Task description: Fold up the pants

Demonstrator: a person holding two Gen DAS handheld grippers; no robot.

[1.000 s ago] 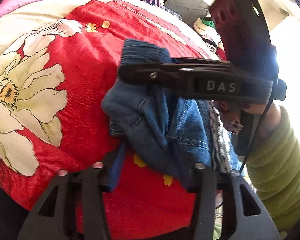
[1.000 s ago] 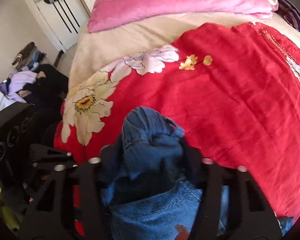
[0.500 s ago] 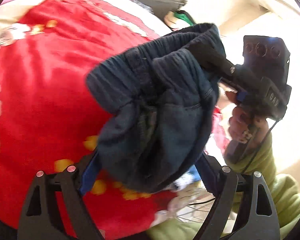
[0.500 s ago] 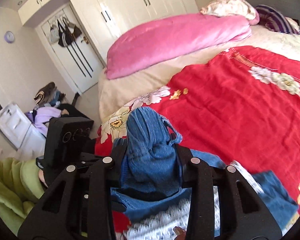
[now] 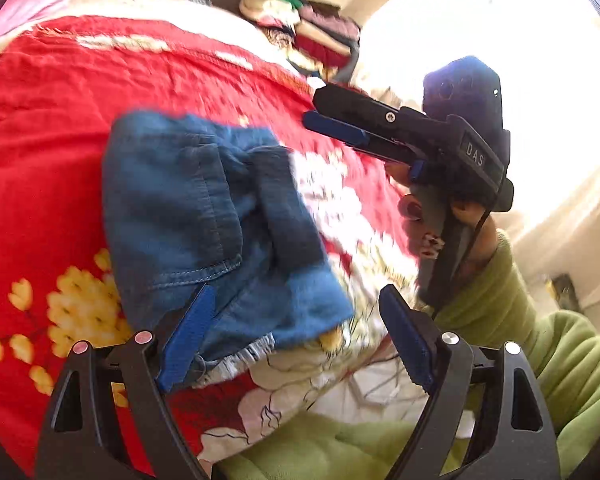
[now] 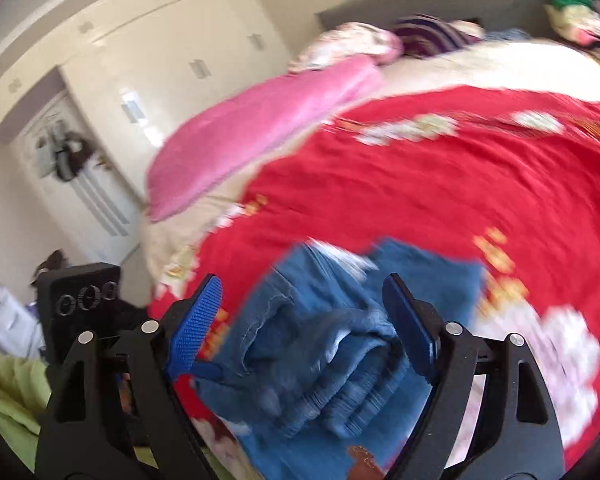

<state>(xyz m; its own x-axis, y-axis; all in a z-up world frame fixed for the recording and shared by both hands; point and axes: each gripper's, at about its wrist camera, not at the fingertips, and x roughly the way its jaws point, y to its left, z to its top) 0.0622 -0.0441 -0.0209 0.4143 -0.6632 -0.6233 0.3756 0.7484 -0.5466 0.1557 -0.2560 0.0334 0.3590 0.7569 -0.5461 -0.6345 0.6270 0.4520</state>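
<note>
Pants (image 5: 204, 216) of blue denim lie bunched in a loose fold on the red flowered bedspread (image 5: 52, 128), with both the left gripper (image 5: 296, 340) and the right gripper (image 6: 300, 320) spread wide, gripping nothing, their blue pads on either side of the cloth
</note>
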